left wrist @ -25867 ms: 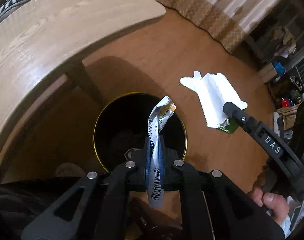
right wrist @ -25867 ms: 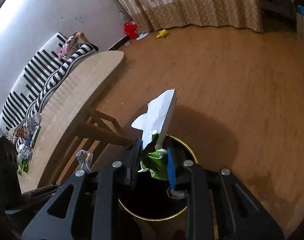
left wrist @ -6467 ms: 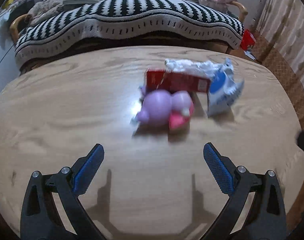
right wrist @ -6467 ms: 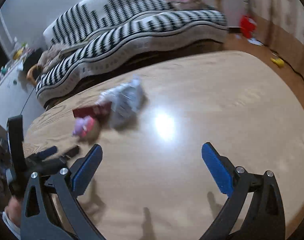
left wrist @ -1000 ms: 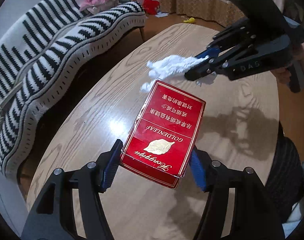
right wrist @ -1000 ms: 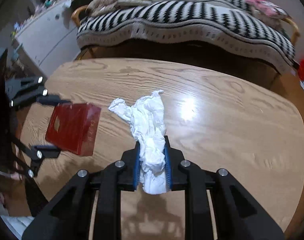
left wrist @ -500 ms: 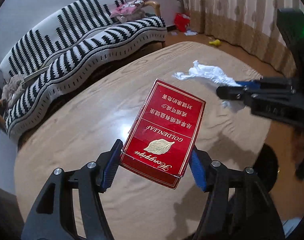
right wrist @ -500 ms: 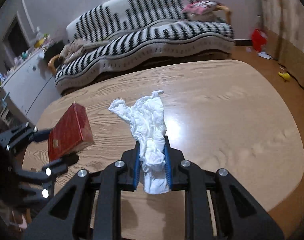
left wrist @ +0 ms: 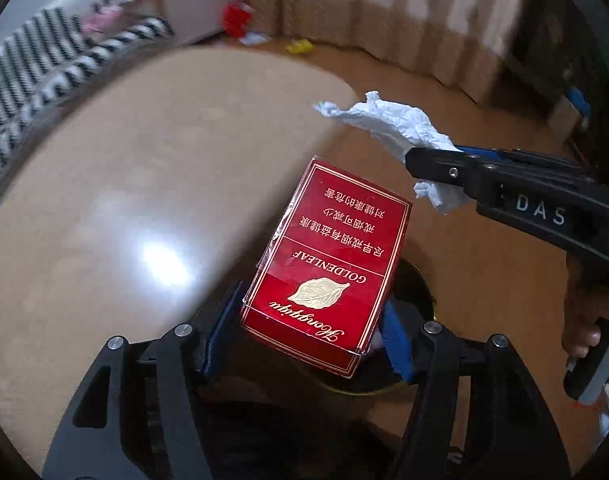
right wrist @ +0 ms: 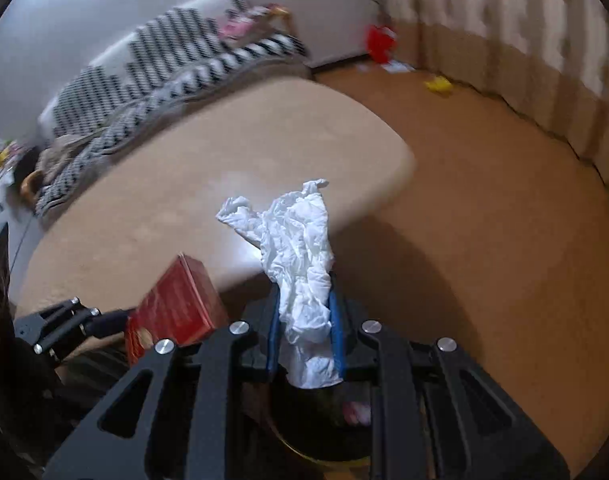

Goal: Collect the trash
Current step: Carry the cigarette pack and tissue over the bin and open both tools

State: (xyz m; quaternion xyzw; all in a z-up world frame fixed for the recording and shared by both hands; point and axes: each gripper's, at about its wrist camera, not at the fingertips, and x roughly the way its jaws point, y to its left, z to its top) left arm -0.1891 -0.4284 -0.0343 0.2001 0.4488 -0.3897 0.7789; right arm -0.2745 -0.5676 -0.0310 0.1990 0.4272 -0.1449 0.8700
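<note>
Carry-to-bin stage: the left gripper [left wrist: 310,330] clamps a red pack [left wrist: 328,268] and the right gripper [right wrist: 304,334] pinches a tissue [right wrist: 296,248], both poised above the bin [left wrist: 418,292] beside the table [left wrist: 144,184]; releasing appears next.

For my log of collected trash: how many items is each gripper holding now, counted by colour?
Red: 1, the cigarette pack in the left gripper.
White: 1, the crumpled tissue in the right gripper.
Total: 2.
</note>
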